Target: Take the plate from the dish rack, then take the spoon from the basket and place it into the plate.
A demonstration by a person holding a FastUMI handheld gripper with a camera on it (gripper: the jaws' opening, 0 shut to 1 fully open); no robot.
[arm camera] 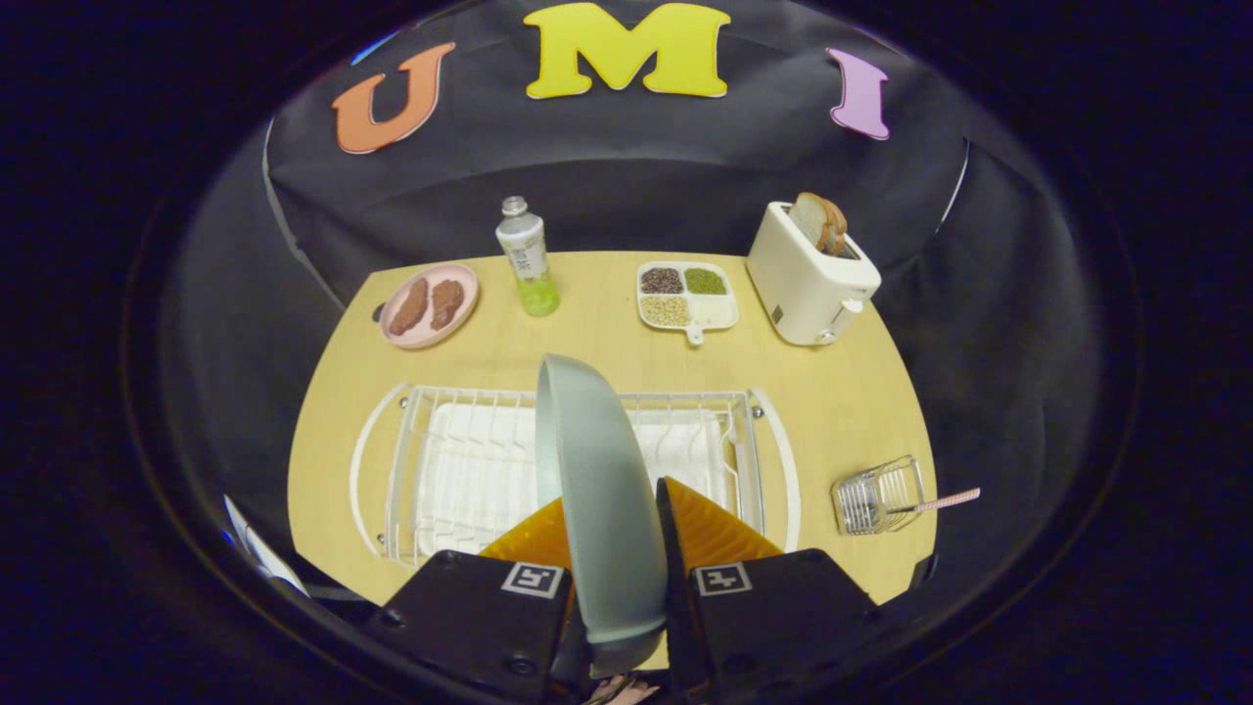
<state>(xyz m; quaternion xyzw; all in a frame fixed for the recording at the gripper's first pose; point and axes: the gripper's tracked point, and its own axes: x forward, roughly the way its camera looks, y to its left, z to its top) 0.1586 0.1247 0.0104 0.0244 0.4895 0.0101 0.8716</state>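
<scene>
A pale grey-green plate (597, 470) stands on edge between my fingers, and my gripper (615, 509) is shut on its rim. The plate is held above the white wire dish rack (440, 460), which lies just beyond the fingers on the wooden table. To the right of the rack a small wire basket (878, 496) lies on the table with a spoon's pink handle (948, 501) sticking out of it to the right. The spoon's bowl is hidden inside the basket.
At the far side of the table (842, 392) are a pink plate with two brown pieces (429, 305), a bottle with green liquid (527, 257), a divided white dish of grains (685, 292) and a white toaster with bread (809, 270).
</scene>
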